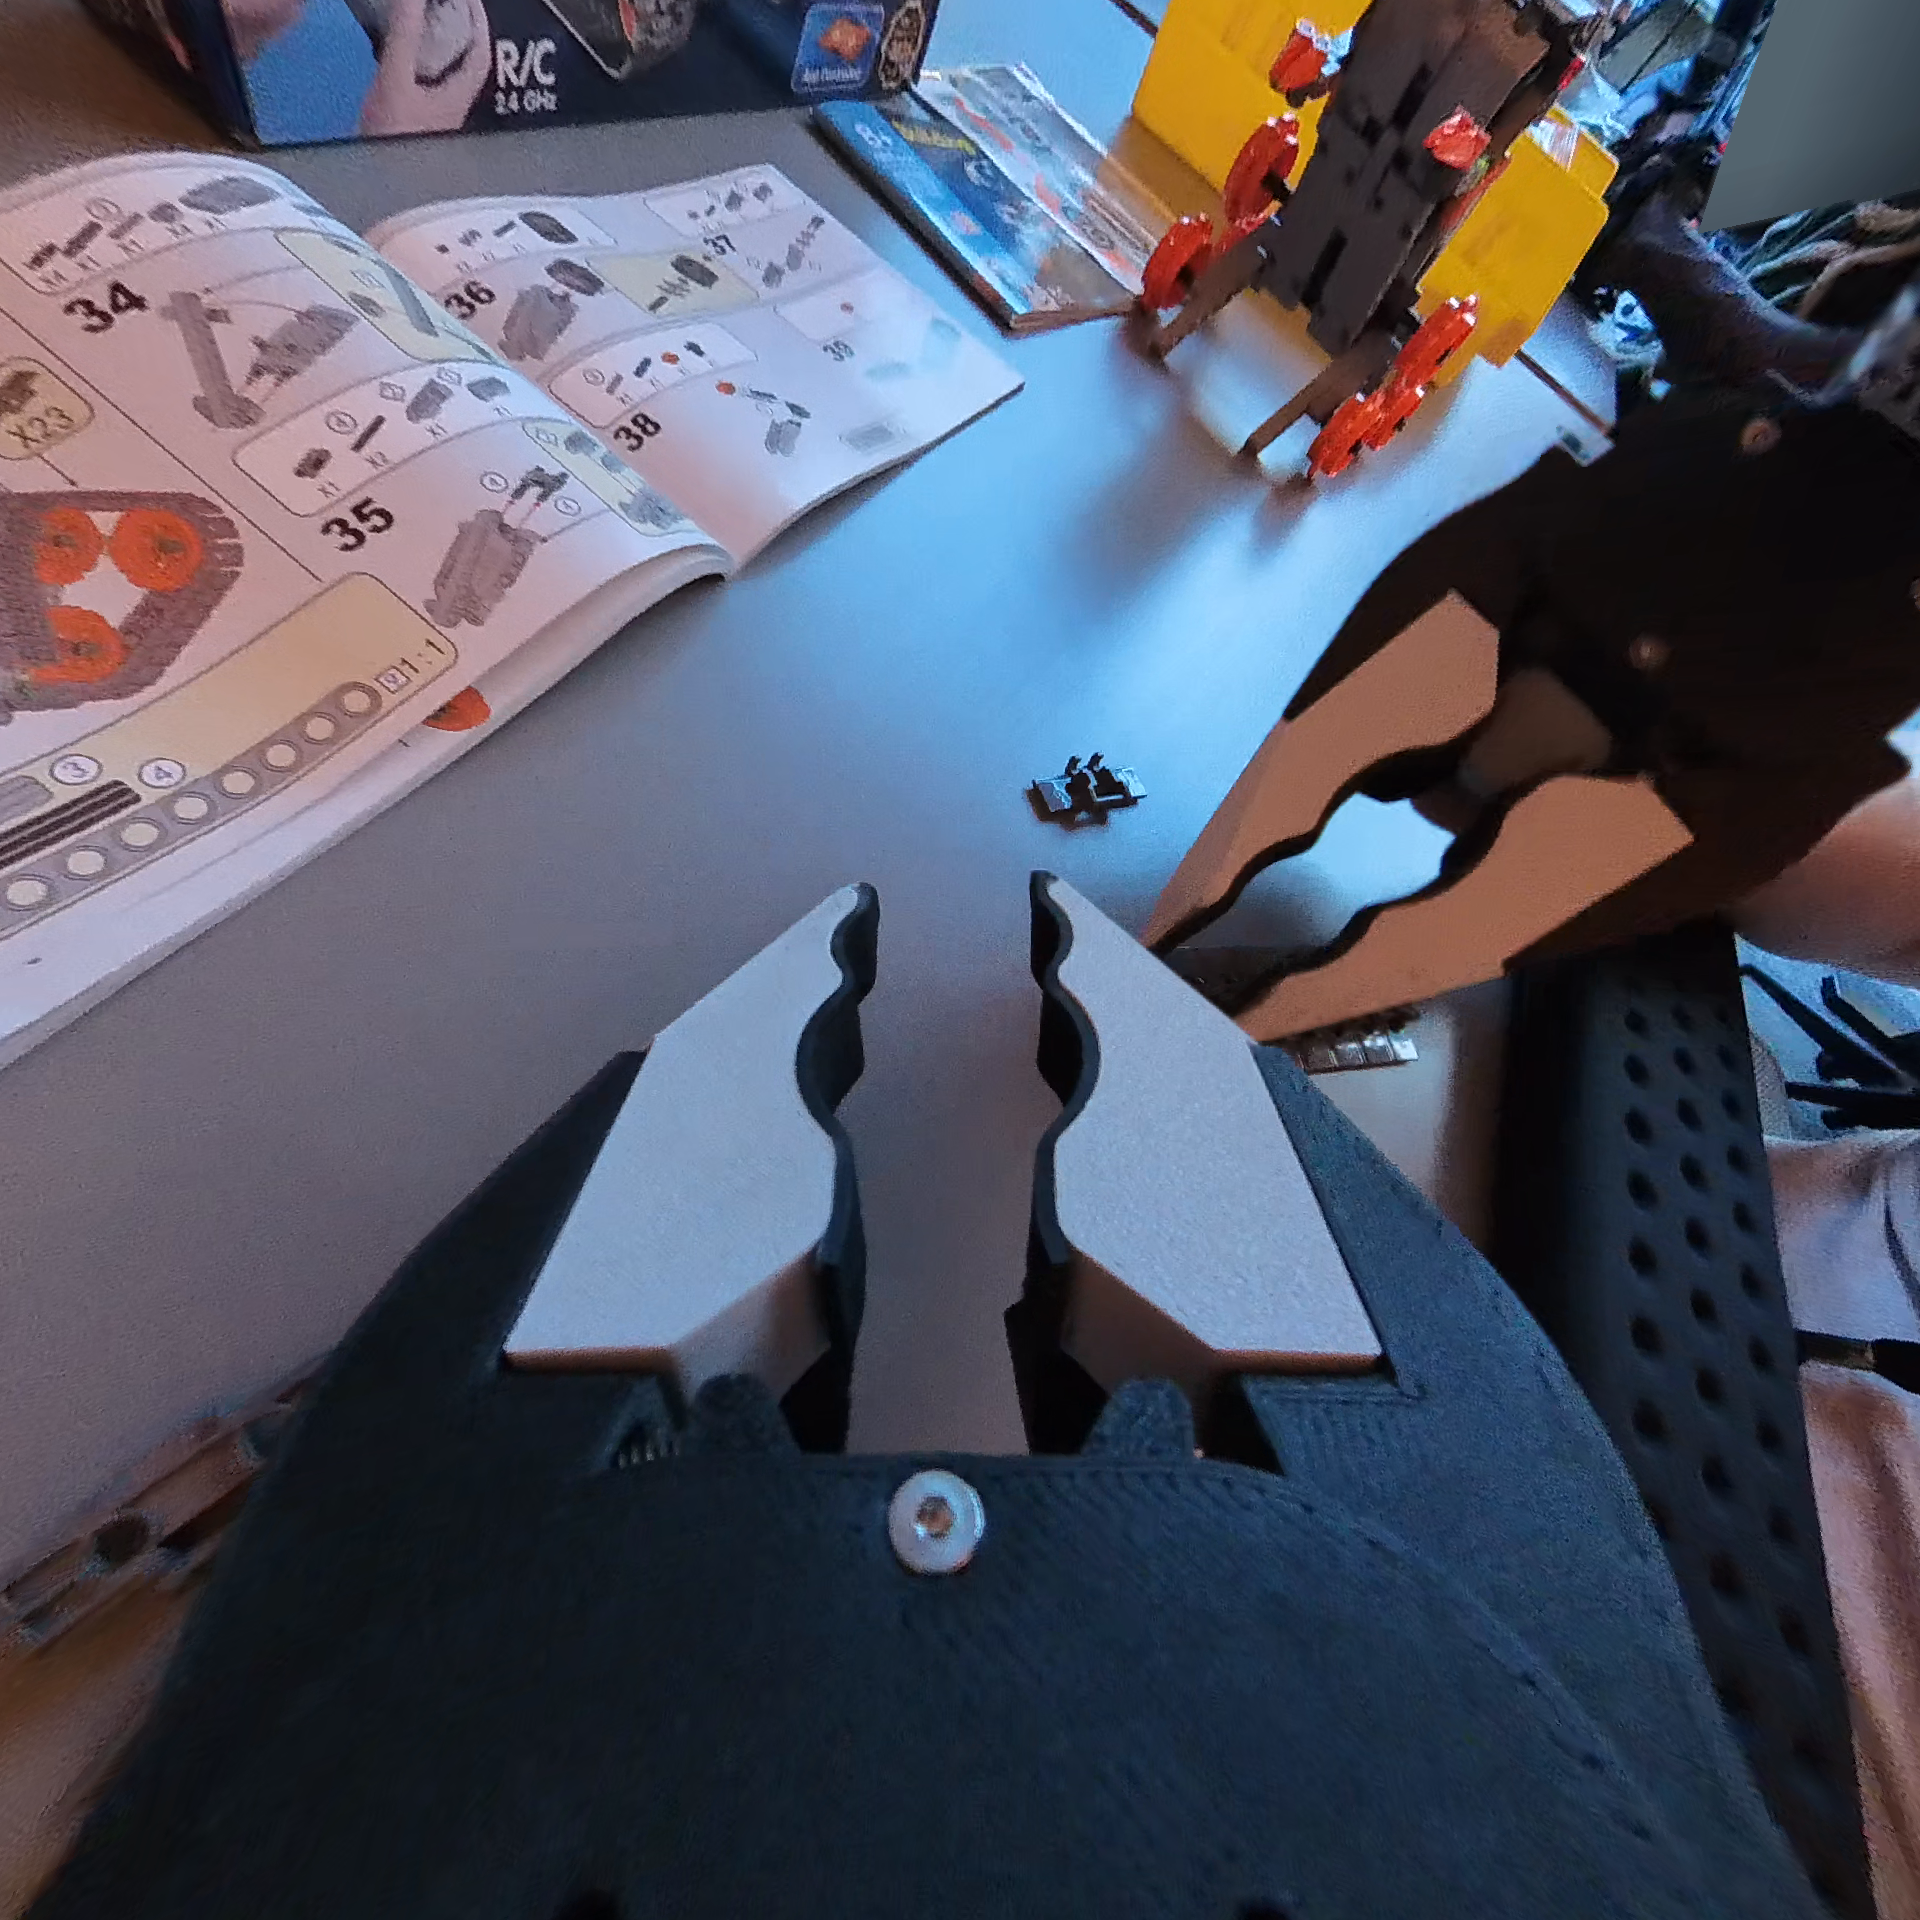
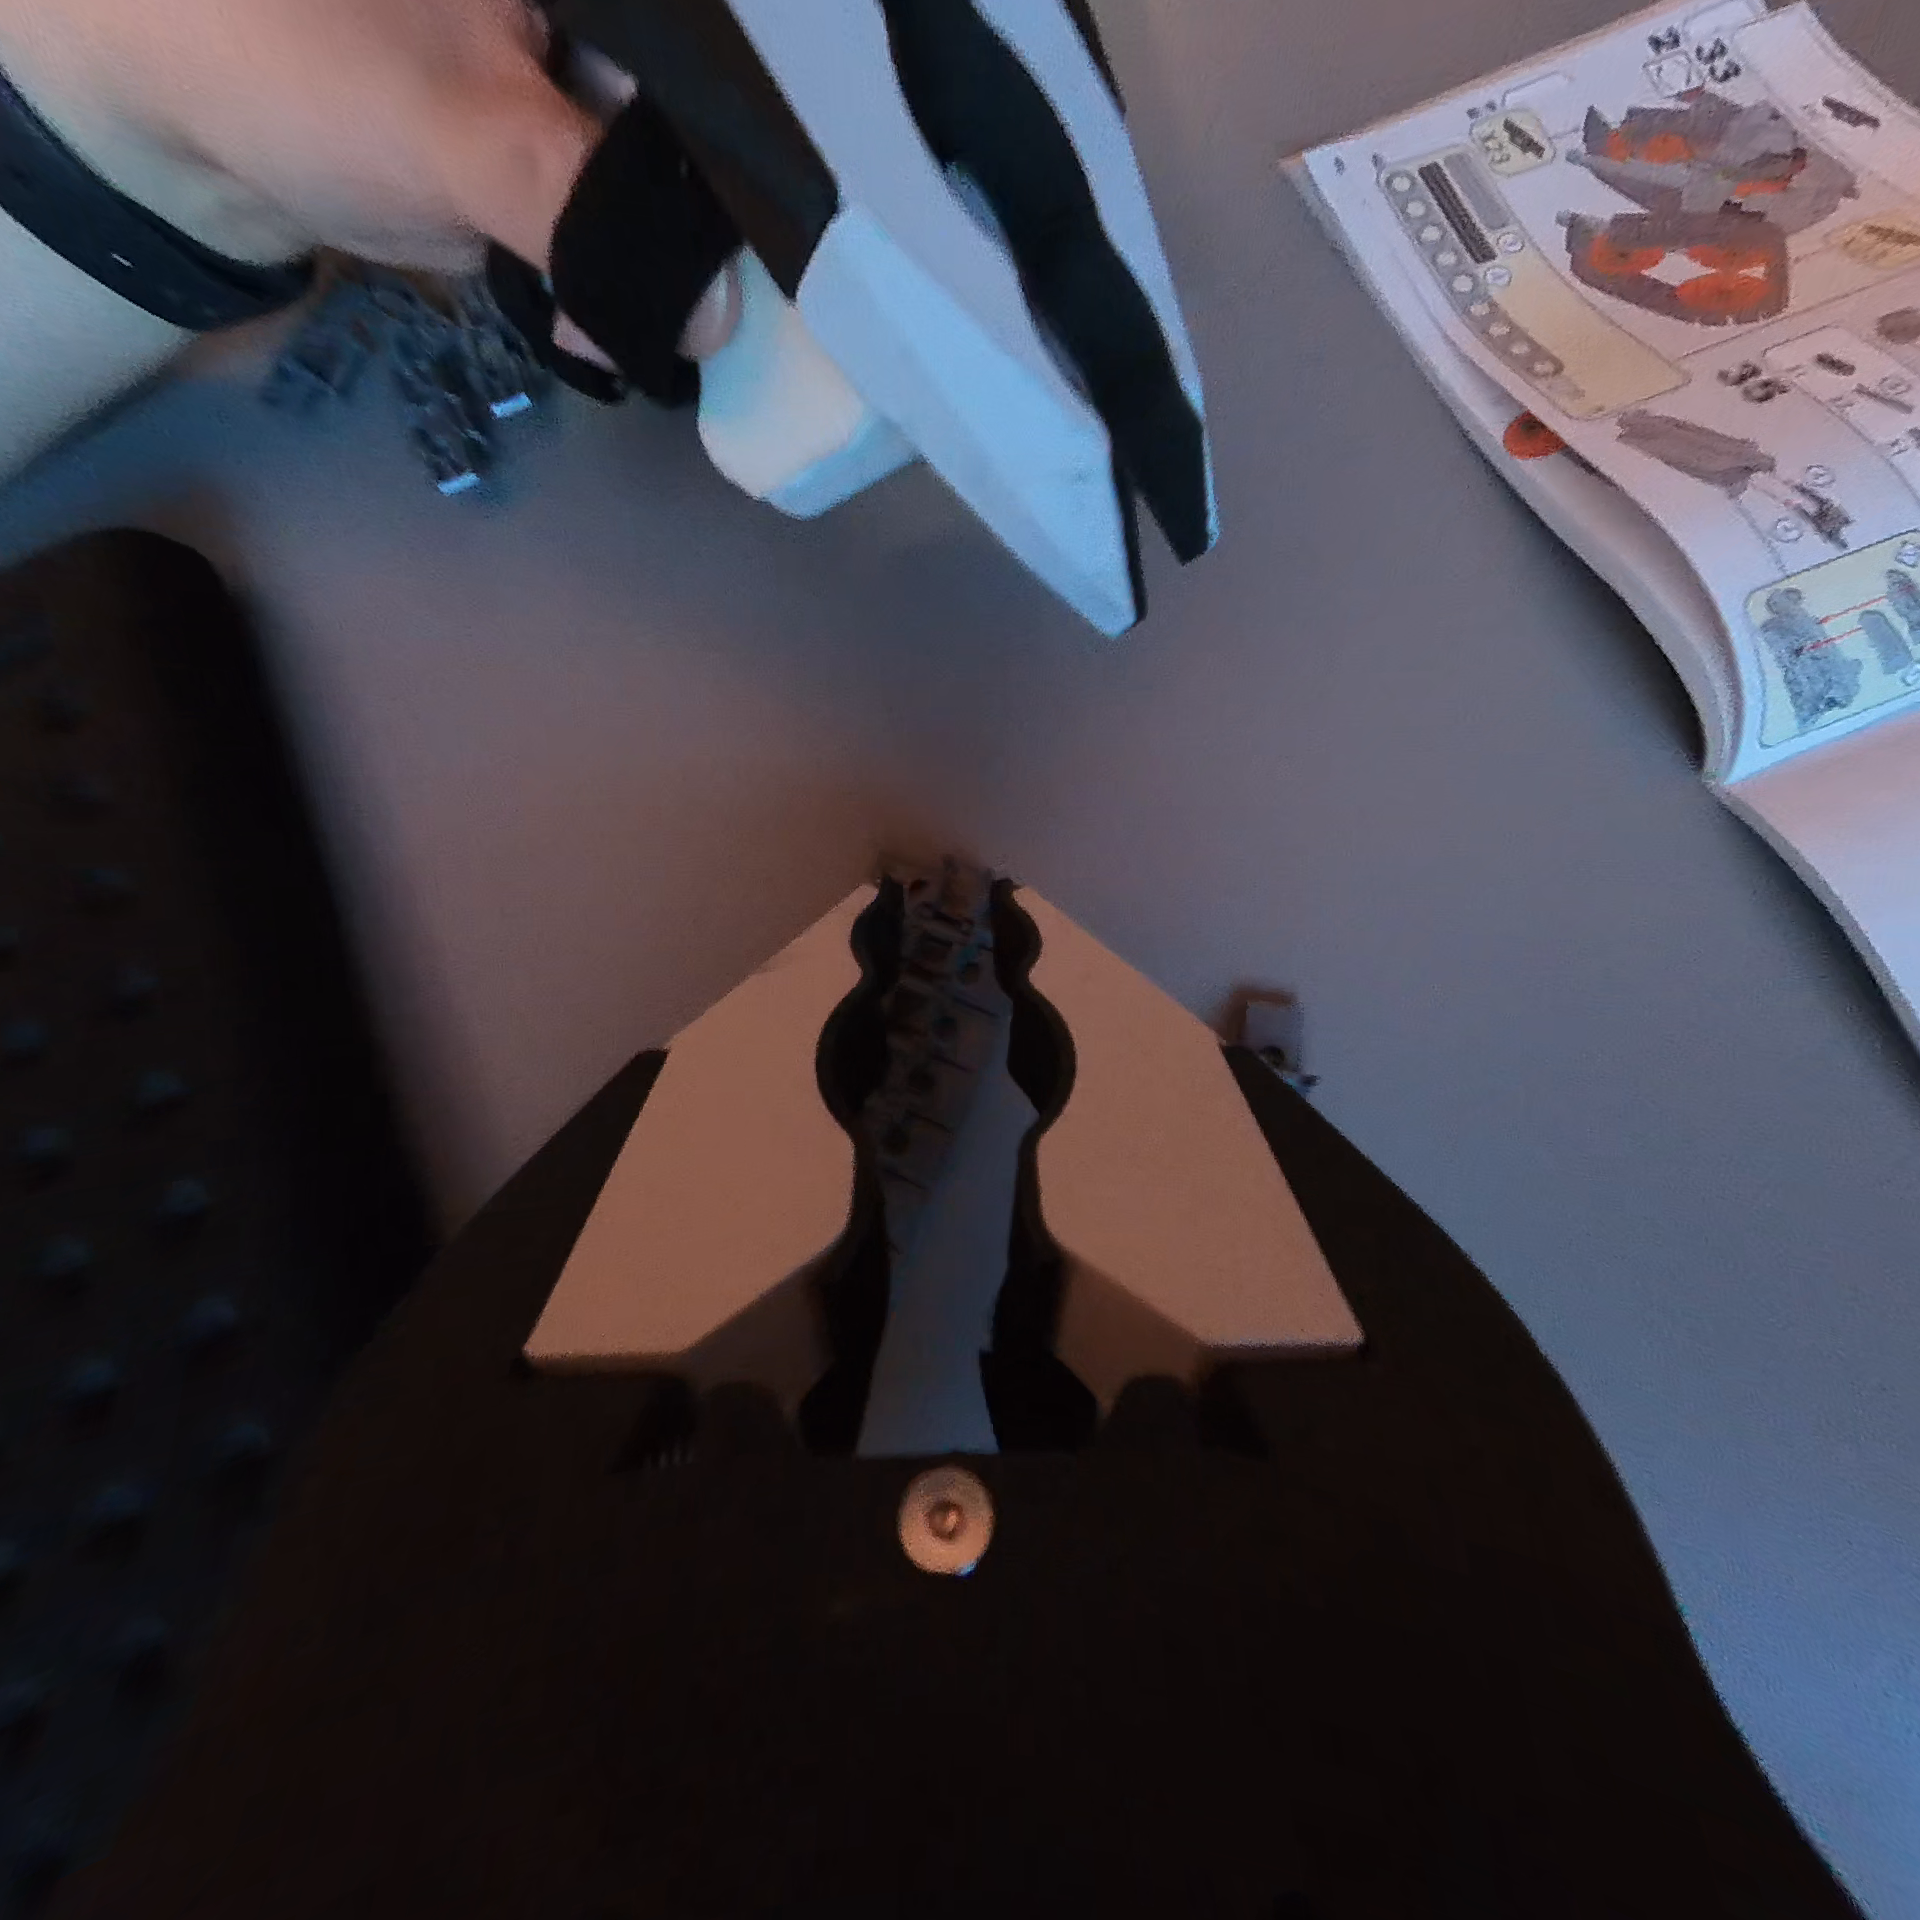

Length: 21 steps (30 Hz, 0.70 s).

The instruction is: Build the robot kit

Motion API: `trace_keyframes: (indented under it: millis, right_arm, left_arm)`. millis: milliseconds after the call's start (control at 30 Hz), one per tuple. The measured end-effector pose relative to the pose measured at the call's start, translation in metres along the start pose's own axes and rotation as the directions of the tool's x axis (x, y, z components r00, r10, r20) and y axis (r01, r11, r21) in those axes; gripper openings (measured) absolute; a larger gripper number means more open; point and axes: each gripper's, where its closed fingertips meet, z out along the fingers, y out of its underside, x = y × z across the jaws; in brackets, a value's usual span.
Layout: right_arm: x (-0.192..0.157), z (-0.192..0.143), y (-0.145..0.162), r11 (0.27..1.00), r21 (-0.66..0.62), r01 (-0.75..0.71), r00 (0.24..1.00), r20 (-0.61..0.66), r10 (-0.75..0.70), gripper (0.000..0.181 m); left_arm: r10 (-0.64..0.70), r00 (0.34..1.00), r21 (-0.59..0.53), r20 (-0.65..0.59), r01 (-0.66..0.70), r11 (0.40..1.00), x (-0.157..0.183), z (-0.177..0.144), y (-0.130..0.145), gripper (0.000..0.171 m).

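My left gripper [image 1: 951,891] is open and empty, low over the grey table [image 1: 831,727]. A small black track link [image 1: 1086,790] lies on the table just ahead of its right fingertip. My right gripper [image 2: 940,883] is shut on a strip of grey track links [image 2: 935,1008] that runs back between its fingers, its tips close to the table. In the left wrist view the right gripper [image 1: 1158,940] comes in from the right, with the strip [image 1: 1351,1051] showing beneath it. The left gripper [image 2: 1153,582] shows at the top of the right wrist view.
An open instruction booklet [image 1: 364,468] lies at the left. A black model with red wheels [image 1: 1340,239] stands far right before a yellow box [image 1: 1517,208]. A printed box [image 1: 520,62] and a second booklet [image 1: 997,177] lie behind. Loose grey links [image 2: 416,384] and a black perforated surface [image 2: 104,1039] are near.
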Motion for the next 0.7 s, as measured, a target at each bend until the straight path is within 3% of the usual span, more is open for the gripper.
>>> trace_keyframes:
  millis: [133,267,433,533,700]
  right_arm:
    - [0.0,0.007,0.008,0.998,-0.061,0.01,0.998,-0.058,-0.013,0.022]
    - [-0.001,0.009,0.006,0.996,-0.062,0.065,0.993,-0.094,-0.07,0.014]
    - [0.001,-0.001,-0.004,0.996,0.052,0.073,0.992,-0.109,-0.067,0.013]
    - [0.006,-0.016,-0.013,0.983,0.171,0.063,0.989,-0.142,-0.039,0.013]
    - [0.019,-0.033,-0.022,0.957,0.277,0.089,0.974,-0.225,-0.026,0.013]
  left_arm:
    - [-0.003,1.0,0.007,-0.003,0.003,1.0,0.003,-0.001,-0.002,0.028]
    - [-0.001,1.0,0.003,-0.017,0.001,1.0,0.007,0.0,-0.002,0.028]
    - [-0.088,0.986,0.061,-0.143,0.097,0.993,0.018,-0.001,-0.01,0.033]
    - [-0.185,0.936,0.103,-0.3,0.224,0.969,0.033,-0.007,-0.022,0.042]
    - [-0.331,0.793,0.14,-0.511,0.457,0.879,0.045,-0.02,-0.044,0.068]
